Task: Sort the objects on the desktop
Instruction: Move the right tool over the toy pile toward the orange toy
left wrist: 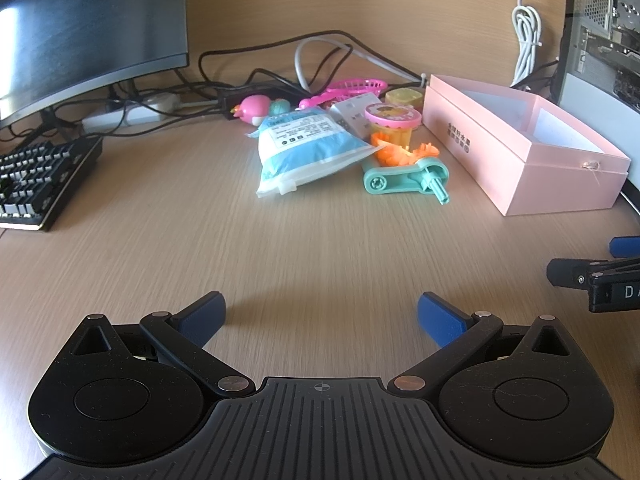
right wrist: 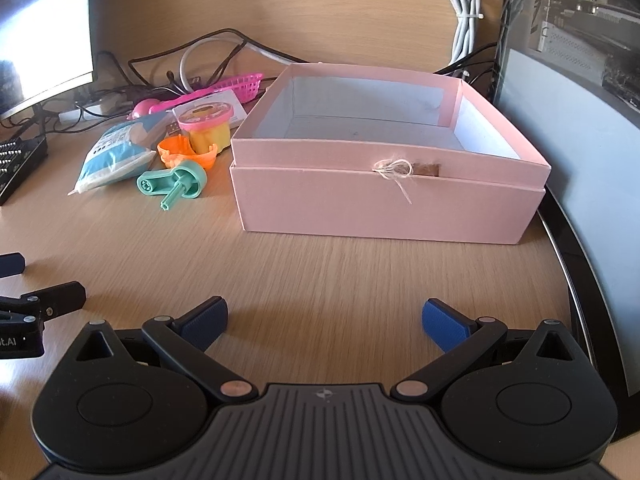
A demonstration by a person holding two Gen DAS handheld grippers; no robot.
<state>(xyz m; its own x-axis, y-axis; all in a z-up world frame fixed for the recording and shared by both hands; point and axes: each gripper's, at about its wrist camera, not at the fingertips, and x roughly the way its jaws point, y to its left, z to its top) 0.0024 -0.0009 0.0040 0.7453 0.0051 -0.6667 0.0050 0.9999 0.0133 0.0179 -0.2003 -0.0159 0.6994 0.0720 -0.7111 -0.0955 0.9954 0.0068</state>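
An open pink box (right wrist: 384,204) (left wrist: 516,152) stands on the wooden desk with nothing visible inside. Left of it lies a heap of small things: a blue and white pouch (left wrist: 304,148) (right wrist: 112,156), a teal toy part (left wrist: 408,178) (right wrist: 176,182), an orange piece (left wrist: 400,154) (right wrist: 186,152), a yellow tub with a pink lid (left wrist: 392,122) (right wrist: 206,122), a pink basket (left wrist: 356,86) (right wrist: 240,82) and a pink toy (left wrist: 254,108). My left gripper (left wrist: 322,316) is open over bare desk, well short of the heap. My right gripper (right wrist: 326,320) is open in front of the box.
A monitor (left wrist: 88,32) and a black keyboard (left wrist: 36,182) stand at the left. Cables (left wrist: 280,64) and a power strip (left wrist: 128,114) run along the back wall. A computer case (right wrist: 580,100) stands right of the box. The right gripper's side (left wrist: 596,280) shows at the left view's right edge.
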